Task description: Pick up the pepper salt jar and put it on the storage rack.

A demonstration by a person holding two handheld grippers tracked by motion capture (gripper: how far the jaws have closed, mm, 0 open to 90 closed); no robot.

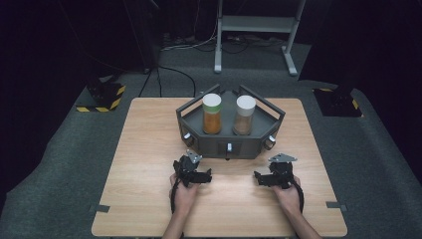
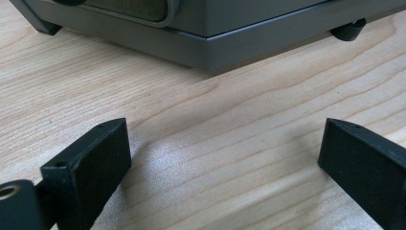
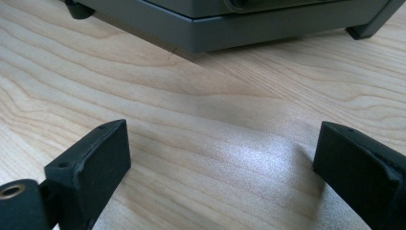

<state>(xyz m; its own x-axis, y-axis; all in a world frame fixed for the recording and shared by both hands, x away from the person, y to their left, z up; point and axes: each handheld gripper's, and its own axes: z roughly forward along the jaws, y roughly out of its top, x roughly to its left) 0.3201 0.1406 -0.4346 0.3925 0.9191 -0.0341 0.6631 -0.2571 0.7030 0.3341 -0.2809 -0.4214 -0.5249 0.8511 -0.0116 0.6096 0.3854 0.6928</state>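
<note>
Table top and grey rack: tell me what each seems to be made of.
Table top: pale wood or wood-look laminate, with visible grain lines and a soft sheen.
Grey rack: probably painted metal or hard plastic, with flat matte grey panels and crisp edges; which of the two is unclear.

The wooden table (image 1: 149, 199) carries a grey rack (image 1: 230, 144) near its far edge. The rack stands on small dark feet (image 2: 348, 31). Two pieces of tape (image 1: 102, 208) are at its front corners.
</note>
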